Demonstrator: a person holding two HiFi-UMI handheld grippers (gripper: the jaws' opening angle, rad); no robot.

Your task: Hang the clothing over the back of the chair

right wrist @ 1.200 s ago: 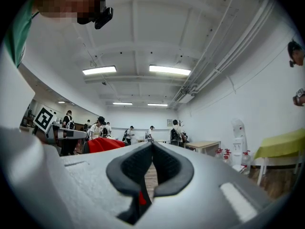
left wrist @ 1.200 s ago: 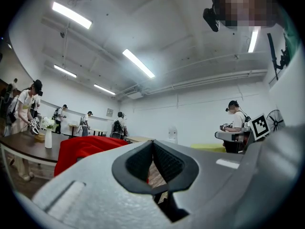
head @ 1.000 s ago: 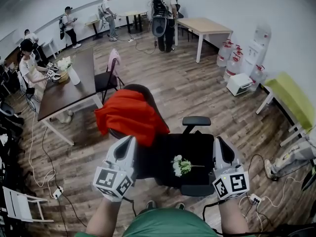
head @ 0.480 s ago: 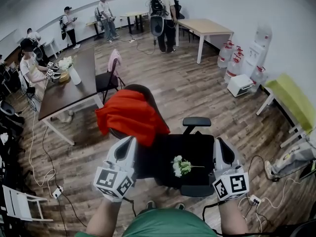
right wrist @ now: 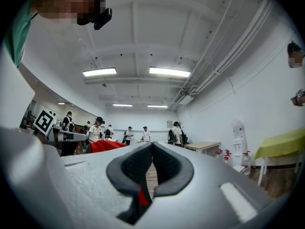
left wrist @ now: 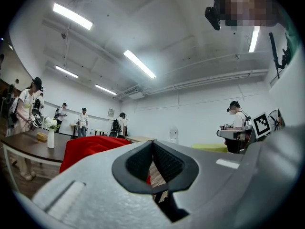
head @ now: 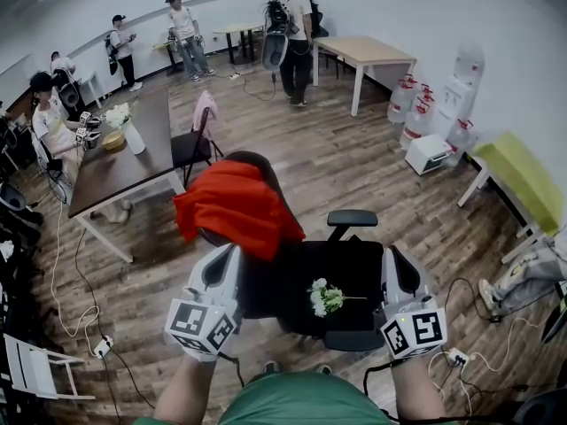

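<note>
A red garment lies draped over the back of the black office chair, hanging down both sides of it. A small bunch of white flowers rests on the seat. My left gripper hovers at the seat's near left, just short of the garment's lower edge, shut and empty. My right gripper sits over the seat's right side, also shut with nothing in it. In the left gripper view the garment shows beyond the closed left gripper. The right gripper view shows the garment far left of the closed right gripper.
A dark table with a vase of flowers stands at left, with a black chair bearing a pink garment beside it. Water bottles and a green table are at right. Several people stand at the back. Cables cross the floor.
Both grippers and the red garment stay where they were. Only the people at the back of the room have shifted a little.
</note>
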